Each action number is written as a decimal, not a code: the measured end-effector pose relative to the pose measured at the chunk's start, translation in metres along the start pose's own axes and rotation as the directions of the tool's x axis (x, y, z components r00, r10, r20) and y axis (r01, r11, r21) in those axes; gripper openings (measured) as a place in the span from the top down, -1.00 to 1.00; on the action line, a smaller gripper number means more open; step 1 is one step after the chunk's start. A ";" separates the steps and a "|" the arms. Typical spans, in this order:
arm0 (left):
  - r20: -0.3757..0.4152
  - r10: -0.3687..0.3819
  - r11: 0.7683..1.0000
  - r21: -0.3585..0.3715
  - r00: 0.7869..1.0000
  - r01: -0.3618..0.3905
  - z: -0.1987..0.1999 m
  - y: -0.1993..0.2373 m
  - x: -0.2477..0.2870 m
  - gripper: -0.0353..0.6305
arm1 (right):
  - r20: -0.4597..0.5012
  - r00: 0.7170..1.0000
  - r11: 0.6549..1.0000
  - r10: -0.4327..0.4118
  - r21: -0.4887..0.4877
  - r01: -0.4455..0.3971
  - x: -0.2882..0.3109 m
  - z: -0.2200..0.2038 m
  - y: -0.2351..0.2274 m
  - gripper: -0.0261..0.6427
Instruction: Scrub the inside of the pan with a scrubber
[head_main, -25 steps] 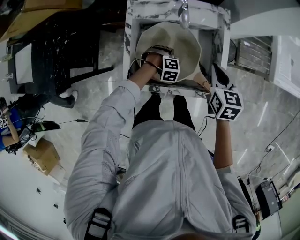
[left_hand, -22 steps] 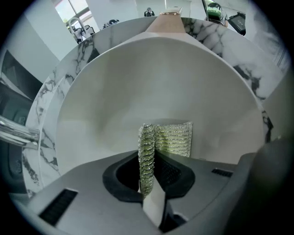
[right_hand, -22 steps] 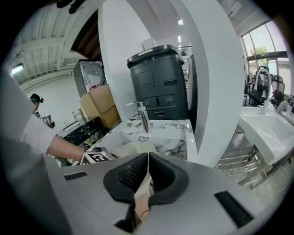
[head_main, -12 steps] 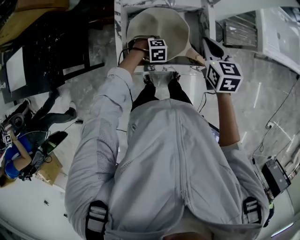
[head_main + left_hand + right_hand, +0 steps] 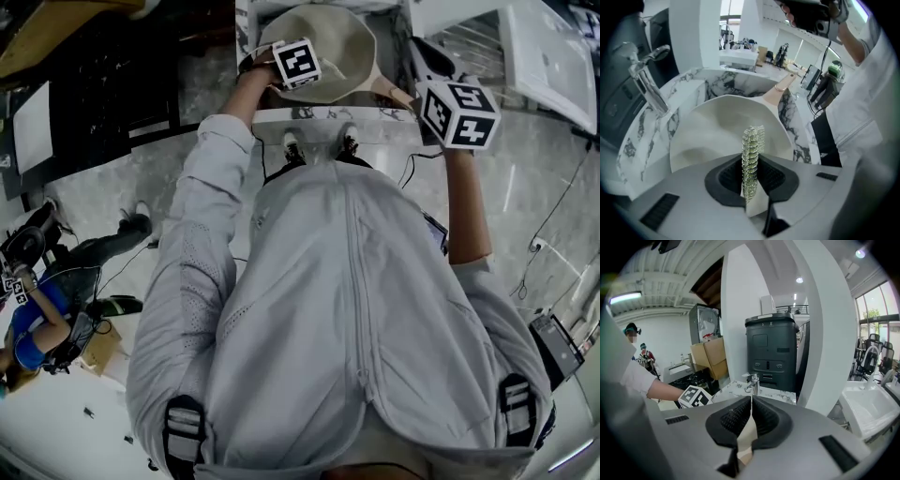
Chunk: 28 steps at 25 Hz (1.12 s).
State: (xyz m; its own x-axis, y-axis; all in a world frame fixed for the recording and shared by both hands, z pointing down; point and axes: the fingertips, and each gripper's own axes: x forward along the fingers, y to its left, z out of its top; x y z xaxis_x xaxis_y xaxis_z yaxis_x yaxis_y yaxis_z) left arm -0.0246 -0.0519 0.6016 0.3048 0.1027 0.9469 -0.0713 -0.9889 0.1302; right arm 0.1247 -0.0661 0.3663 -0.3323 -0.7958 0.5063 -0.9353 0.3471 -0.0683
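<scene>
Though head view hides scrubber (image 5: 753, 140), left gripper (image 5: 751, 164) clamps it over pan (image 5: 712, 136), right gripper (image 5: 751, 401) clamps handle (image 5: 746, 434).

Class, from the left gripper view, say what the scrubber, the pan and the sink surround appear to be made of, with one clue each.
Scrubber: probably metallic mesh, glinting knitted strands.
Pan: smooth matte cream coating, perhaps ceramic; base metal not visible.
Sink surround: glossy marble-look stone, white with dark veins.

A white, grey-veined marble sink (image 5: 717, 86) holds the pan (image 5: 717, 131) – it fills most of the basin, its handle (image 5: 777, 93) reaching over the rim. A faucet (image 5: 647, 79) stands on the edge.
</scene>
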 end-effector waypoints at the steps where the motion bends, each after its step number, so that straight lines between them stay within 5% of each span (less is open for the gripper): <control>1: 0.034 0.018 1.000 -0.024 0.999 -0.017 0.002 0.003 -0.010 0.69 | 0.016 1.000 1.000 -0.002 -0.006 0.002 -0.002 0.006 0.000 0.81; 5: 0.227 0.100 0.990 -0.125 0.969 -0.072 0.018 0.009 -0.048 0.69 | 0.069 0.998 1.000 -0.010 -0.008 0.011 -0.010 0.020 -0.001 0.81; 9: 0.364 0.261 0.944 -0.290 0.894 -0.158 0.018 0.023 -0.091 0.69 | 0.108 0.994 1.000 -0.016 -0.015 0.017 -0.019 0.035 -0.002 0.81; 14: 0.428 0.478 0.846 -0.459 0.767 -0.271 0.012 0.050 -0.150 0.69 | 0.169 0.986 0.998 -0.007 -0.062 0.017 -0.017 0.065 0.001 0.81; 17: 0.473 0.568 0.792 -0.537 0.673 -0.290 0.011 0.058 -0.187 0.69 | 0.194 0.981 0.996 -0.001 -0.082 0.017 -0.017 0.079 0.004 0.81; 22: 0.508 0.672 0.718 -0.623 0.539 -0.309 0.005 0.065 -0.243 0.69 | 0.238 0.971 0.993 0.008 -0.116 0.021 -0.021 0.099 0.010 0.81; 28: 0.535 0.774 0.630 -0.707 0.339 -0.322 -0.005 0.073 -0.322 0.69 | 0.316 0.948 0.992 0.028 -0.128 0.013 -0.025 0.130 0.018 0.81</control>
State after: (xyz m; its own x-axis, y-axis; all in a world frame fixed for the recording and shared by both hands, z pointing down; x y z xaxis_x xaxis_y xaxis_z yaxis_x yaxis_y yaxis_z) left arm -0.1323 -0.1569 0.3080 0.5567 -0.7876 0.2642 -0.8142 -0.5804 -0.0146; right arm 0.1010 -0.1042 0.2407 -0.3797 -0.9017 0.2067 -0.9165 0.3971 0.0489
